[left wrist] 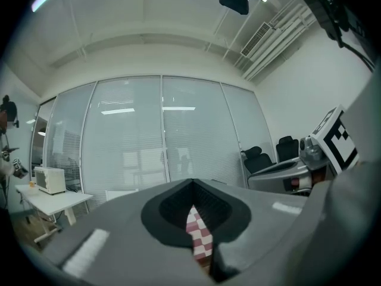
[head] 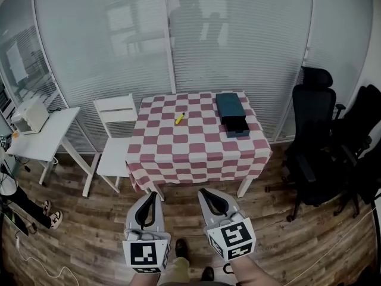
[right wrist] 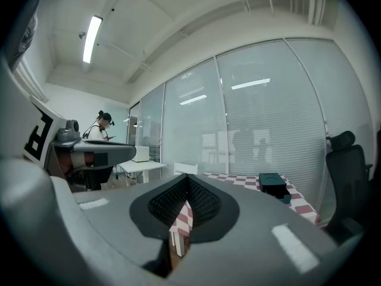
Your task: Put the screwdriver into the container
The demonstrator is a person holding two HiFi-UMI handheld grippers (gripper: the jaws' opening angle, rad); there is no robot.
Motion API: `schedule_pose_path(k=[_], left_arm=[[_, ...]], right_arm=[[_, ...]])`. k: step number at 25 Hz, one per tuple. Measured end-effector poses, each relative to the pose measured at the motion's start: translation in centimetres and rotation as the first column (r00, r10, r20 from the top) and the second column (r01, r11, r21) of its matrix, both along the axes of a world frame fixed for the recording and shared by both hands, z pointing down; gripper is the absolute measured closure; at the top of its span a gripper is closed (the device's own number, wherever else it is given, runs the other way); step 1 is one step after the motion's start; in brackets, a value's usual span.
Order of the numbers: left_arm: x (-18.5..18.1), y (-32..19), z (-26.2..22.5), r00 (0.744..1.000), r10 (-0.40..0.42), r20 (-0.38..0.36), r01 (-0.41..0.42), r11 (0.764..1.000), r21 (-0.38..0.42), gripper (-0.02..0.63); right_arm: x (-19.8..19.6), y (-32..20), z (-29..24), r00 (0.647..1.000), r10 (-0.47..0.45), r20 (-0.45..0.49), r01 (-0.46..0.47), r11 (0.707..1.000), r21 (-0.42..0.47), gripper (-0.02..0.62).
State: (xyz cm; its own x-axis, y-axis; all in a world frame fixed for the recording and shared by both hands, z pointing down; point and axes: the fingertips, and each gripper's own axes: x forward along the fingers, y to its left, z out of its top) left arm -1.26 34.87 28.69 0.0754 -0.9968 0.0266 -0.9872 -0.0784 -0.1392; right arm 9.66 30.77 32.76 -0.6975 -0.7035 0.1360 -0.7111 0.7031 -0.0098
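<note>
Head view: yellow screwdriver point(head: 179, 118) lies far ahead, left of container point(head: 231, 114); left gripper point(head: 153, 194) and right gripper point(head: 203, 191) are closed, empty.

Head view looks steeply down from well back of the checkered table point(head: 196, 151), with the left gripper point(head: 153, 194) and right gripper point(head: 202, 191) at its lower edge. Each gripper view looks roughly level along its own jaws toward the glass wall point(head: 178, 46), the table far off. All three views share the table and the black chairs point(head: 312, 109); each gripper view catches the other gripper at its edge.
</note>
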Motion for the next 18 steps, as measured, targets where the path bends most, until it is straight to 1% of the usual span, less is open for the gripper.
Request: schedule_pose_path(k=[8, 15, 18], left_arm=[[-4.7, -7.6, 0.5, 0.999, 0.010, -0.036, -0.010, 1.000, -0.004, 0.606], [-8.8, -13.5, -0.6, 0.997, 0.052, -0.057, -0.050, 0.998, 0.024, 0.606], [-10.0, -15.7, -0.3, 0.995, 0.080, -0.056, -0.078, 0.996, 0.039, 0.606]], right_arm=[[-4.2, -7.5, 0.5, 0.999, 0.023, -0.036, -0.023, 1.000, -0.011, 0.569], [-8.1, -13.4, -0.7, 0.996, 0.068, -0.052, -0.068, 0.998, 0.012, 0.569], [-9.6, -15.5, -1.3, 0.995, 0.086, -0.055, -0.084, 0.996, 0.031, 0.569]])
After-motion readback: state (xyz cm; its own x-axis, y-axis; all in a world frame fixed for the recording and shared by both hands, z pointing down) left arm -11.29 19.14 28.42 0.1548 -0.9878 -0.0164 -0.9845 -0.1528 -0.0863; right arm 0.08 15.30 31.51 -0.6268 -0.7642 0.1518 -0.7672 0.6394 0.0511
